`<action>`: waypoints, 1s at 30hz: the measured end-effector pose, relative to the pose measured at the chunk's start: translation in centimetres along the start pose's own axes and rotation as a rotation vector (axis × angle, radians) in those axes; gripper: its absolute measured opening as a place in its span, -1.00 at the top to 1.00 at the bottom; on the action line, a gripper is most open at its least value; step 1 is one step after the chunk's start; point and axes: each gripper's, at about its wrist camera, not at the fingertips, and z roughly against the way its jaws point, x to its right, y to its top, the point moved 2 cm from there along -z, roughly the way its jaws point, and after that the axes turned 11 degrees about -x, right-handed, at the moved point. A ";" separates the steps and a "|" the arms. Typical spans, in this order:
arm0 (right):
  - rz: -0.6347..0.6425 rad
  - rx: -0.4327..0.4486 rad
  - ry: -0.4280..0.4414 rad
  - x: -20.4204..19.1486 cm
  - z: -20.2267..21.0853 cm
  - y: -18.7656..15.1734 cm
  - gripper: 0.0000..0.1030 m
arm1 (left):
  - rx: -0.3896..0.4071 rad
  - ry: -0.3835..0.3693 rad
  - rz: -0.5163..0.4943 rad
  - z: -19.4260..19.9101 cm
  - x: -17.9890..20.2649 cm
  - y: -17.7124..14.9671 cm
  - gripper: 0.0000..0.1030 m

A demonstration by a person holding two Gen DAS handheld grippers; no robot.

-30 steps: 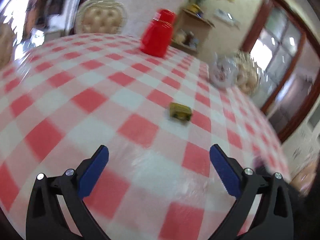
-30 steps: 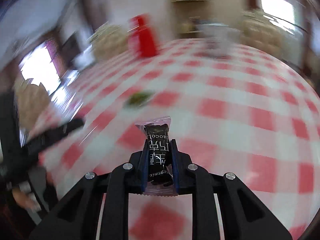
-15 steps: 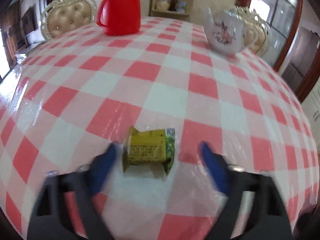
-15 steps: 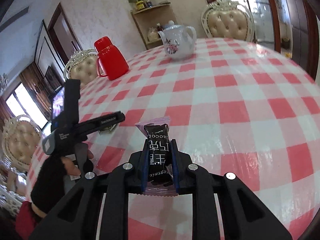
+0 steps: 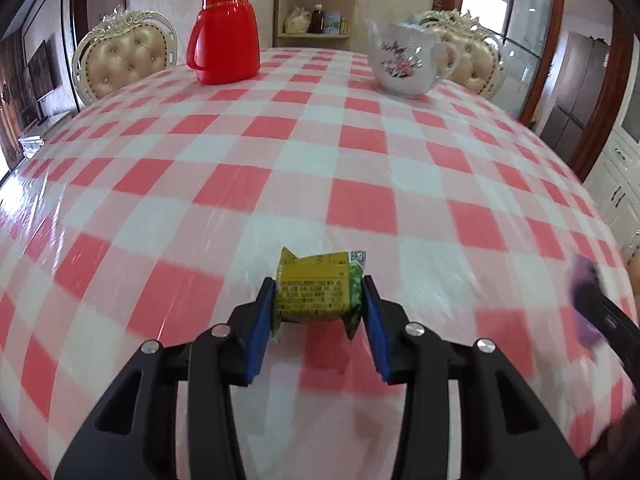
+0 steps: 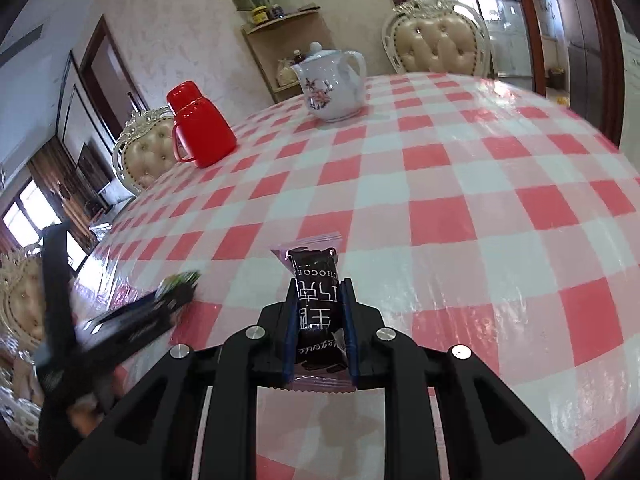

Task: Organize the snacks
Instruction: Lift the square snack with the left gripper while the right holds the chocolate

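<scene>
While my left gripper [image 5: 319, 300] closes its blue pads around the green-yellow snack packet [image 5: 316, 291] on the near worktop [image 5: 360, 160], my right gripper [image 6: 318, 320] stays clamped fully on the dark chocolate bar [image 6: 316, 304], held above the cloth. Risk: the puffy wrapper may squirt out or crumple if I squeeze off-centre, since the plastic cloth looks slick.

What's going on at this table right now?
A person is sorting snacks with a handheld tool in each hand. The left tool is closing its jaws around a yellow-green snack packet on the checked tablecloth; the pads look to be touching its sides. The right tool is clamped on a dark chocolate bar. A red thermos and a floral teapot stand at the far side.
</scene>
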 end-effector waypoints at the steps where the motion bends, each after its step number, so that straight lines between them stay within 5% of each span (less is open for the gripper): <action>1: -0.007 -0.005 0.006 0.1 -0.1 0.0 0.63 | 0.015 -0.013 0.002 1.1 0.1 -0.8 0.17; 8: -0.038 -0.019 0.051 0.3 0.9 -1.2 0.63 | 0.045 -0.085 0.015 5.3 -0.1 -6.0 0.16; 19: -0.057 -0.024 0.215 -2.0 4.7 -7.1 0.63 | 0.089 -0.165 0.052 8.7 -0.9 -9.9 0.16; 30: 0.073 -0.049 0.223 -6.6 7.9 -11.9 0.63 | 0.149 -0.151 0.040 13.2 -0.7 -15.0 0.15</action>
